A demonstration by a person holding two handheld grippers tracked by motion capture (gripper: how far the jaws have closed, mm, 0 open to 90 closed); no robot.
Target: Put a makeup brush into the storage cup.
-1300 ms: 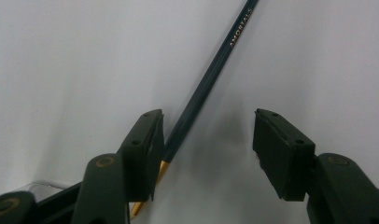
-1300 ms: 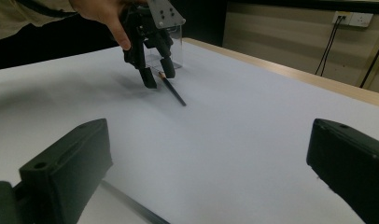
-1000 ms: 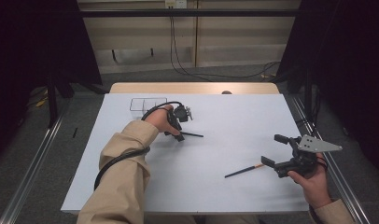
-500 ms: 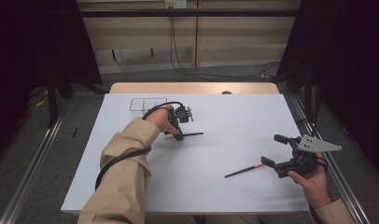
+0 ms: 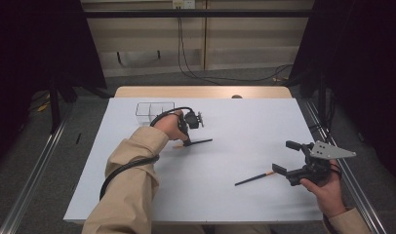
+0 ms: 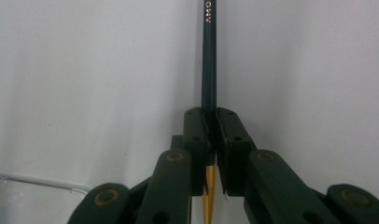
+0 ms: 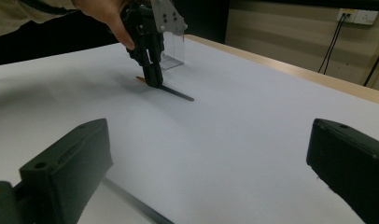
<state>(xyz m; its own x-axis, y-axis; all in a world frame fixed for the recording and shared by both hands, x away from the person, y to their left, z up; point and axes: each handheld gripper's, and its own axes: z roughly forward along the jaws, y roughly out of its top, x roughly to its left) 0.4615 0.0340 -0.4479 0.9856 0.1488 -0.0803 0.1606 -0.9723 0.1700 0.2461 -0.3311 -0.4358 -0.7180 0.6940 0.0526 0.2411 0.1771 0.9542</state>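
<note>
My left gripper (image 6: 211, 135) squeezes a dark pencil (image 6: 209, 60) mid-frame. My right gripper (image 5: 288, 158), lower right, gapes wide, holding nothing.

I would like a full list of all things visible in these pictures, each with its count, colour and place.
pencil held by the left gripper: one, dark with a yellow-orange end, on the sheet left of centre, clamped between the jaws.
second pencil: one, dark with an orange end, lying on the sheet just left of the right gripper.
clear box: one, transparent, with compartments, far left part of the sheet.
white sheet: one, covering the table.
table: one, light wood, its far edge bare.
left gripper: one, black, pointing down, shut on the pencil.
right gripper: one, black with a grey plate, jaws open, near the right edge.
</note>
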